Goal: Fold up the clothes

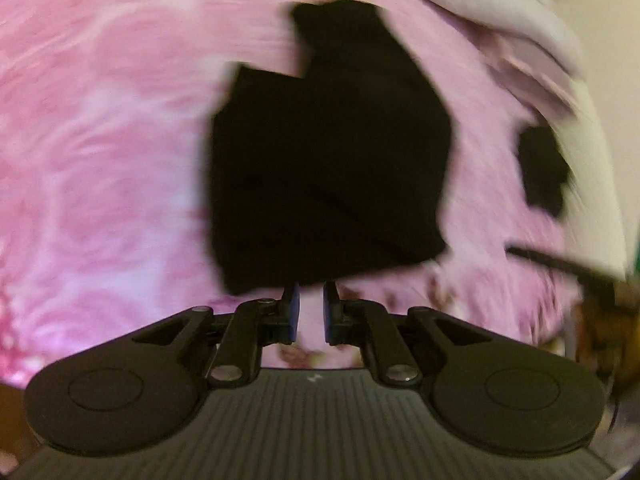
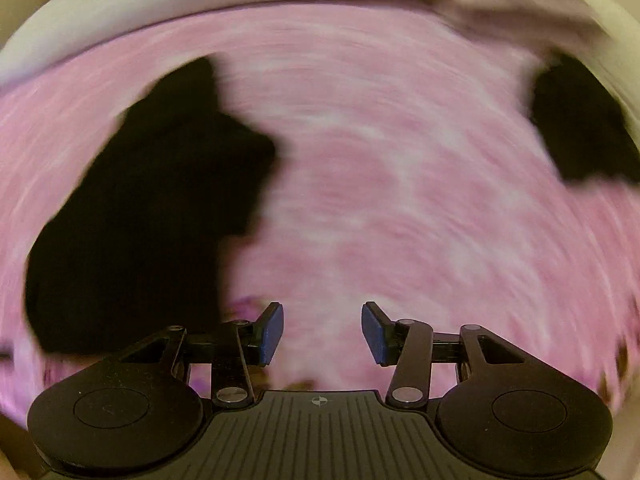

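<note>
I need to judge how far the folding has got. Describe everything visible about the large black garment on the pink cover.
The large black garment looks like soft matte cloth, too dark and blurred to show seams. It lies flat on the pink patterned cover, gathered into a compact blocky shape with a stepped far edge. The left gripper sits at its near edge, narrowly parted, not clearly gripping. The right gripper is apart, open.

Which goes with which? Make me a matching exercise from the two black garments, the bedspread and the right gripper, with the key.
1. large black garment
2. small black garment
3. bedspread
4. right gripper

a. pink
b. open, holding nothing
c. far right, by the white bedding
d. left of the right gripper

Pairs: 1-d, 2-c, 3-a, 4-b
</note>
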`<move>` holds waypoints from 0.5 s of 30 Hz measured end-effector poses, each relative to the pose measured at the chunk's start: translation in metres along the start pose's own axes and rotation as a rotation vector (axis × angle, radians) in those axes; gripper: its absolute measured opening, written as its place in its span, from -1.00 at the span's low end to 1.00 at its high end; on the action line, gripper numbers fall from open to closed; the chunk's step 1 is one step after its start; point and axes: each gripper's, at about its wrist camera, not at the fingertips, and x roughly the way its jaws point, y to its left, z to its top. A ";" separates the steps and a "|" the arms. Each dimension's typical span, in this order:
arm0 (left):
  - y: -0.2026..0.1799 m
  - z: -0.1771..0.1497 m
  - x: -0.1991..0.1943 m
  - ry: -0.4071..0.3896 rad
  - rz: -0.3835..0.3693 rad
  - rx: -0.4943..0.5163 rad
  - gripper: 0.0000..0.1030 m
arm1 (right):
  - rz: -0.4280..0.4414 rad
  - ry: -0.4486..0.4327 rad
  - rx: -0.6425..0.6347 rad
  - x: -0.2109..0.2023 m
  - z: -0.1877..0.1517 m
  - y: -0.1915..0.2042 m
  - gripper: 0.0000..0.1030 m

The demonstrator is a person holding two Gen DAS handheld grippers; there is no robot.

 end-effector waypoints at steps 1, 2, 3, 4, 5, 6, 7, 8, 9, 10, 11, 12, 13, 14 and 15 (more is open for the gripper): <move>0.007 0.002 -0.001 -0.016 0.007 -0.039 -0.86 | 0.001 -0.013 -0.075 0.003 -0.005 0.016 0.01; 0.013 0.003 -0.001 -0.028 0.011 -0.071 -0.83 | 0.001 -0.026 -0.150 0.006 -0.009 0.031 0.05; 0.017 0.003 -0.001 -0.036 0.015 -0.096 -0.81 | 0.002 -0.039 -0.225 0.009 -0.014 0.047 0.06; 0.021 0.001 -0.001 -0.039 0.018 -0.119 -0.77 | 0.003 -0.052 -0.300 0.011 -0.019 0.062 0.09; 0.025 -0.001 0.001 -0.038 0.019 -0.139 -0.76 | 0.004 -0.065 -0.376 0.014 -0.023 0.078 0.14; 0.029 -0.003 0.004 -0.035 0.018 -0.160 -0.76 | 0.004 -0.078 -0.451 0.017 -0.028 0.094 0.17; 0.032 -0.005 0.007 -0.031 0.018 -0.177 -0.76 | 0.005 -0.091 -0.526 0.020 -0.032 0.109 0.24; 0.035 -0.007 0.009 -0.027 0.018 -0.192 -0.76 | 0.006 -0.104 -0.601 0.023 -0.037 0.125 0.30; 0.038 -0.010 0.010 -0.024 0.018 -0.204 -0.76 | 0.007 -0.117 -0.676 0.026 -0.042 0.140 0.33; 0.040 -0.012 0.009 -0.022 0.018 -0.214 -0.75 | 0.007 -0.130 -0.751 0.028 -0.046 0.156 0.40; 0.042 -0.015 0.010 -0.020 0.019 -0.224 -0.73 | -0.018 -0.153 -0.805 0.034 -0.051 0.161 0.48; 0.045 -0.017 0.011 -0.017 0.019 -0.237 -0.72 | -0.056 -0.181 -0.866 0.041 -0.056 0.166 0.49; 0.047 -0.019 0.013 -0.016 0.018 -0.249 -0.72 | -0.071 -0.198 -0.896 0.046 -0.057 0.167 0.50; 0.050 -0.020 0.014 -0.017 0.016 -0.262 -0.72 | -0.085 -0.215 -0.925 0.051 -0.058 0.168 0.50; 0.052 -0.022 0.014 -0.019 0.016 -0.276 -0.72 | -0.099 -0.232 -0.953 0.055 -0.059 0.169 0.49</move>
